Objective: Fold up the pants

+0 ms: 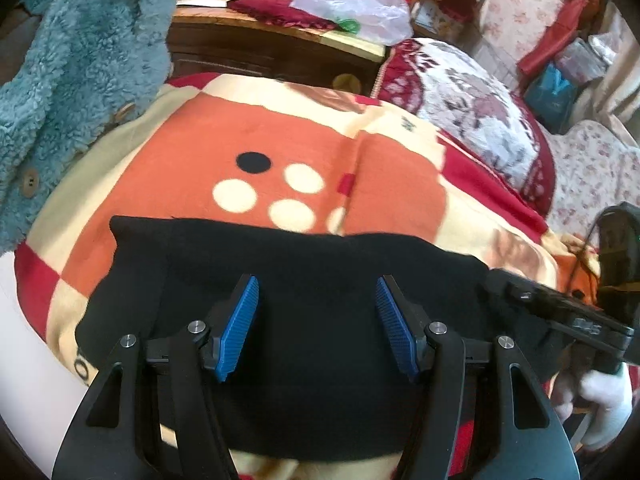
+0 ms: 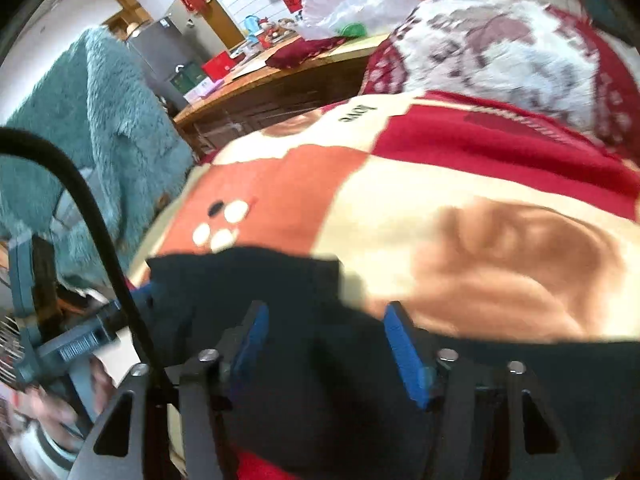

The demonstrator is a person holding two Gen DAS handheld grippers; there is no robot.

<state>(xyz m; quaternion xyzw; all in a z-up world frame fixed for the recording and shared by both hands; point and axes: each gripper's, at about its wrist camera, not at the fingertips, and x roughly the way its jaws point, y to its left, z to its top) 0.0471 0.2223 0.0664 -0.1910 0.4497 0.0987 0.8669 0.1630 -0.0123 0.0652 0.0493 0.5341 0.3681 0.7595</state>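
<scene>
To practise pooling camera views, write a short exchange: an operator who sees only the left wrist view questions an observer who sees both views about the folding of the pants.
Operator: At my right edge I see only a black housing over the black pants. How do that tool's jaws stand?
Observer: The right hand-held gripper has its blue pads apart, with the pants lying beneath the gap and nothing pinched.
Operator: Does the cloth end there?
Observer: No. It runs on past that gripper, along the bottom of the right wrist view to its right edge, below a brown patch of the blanket.
</scene>
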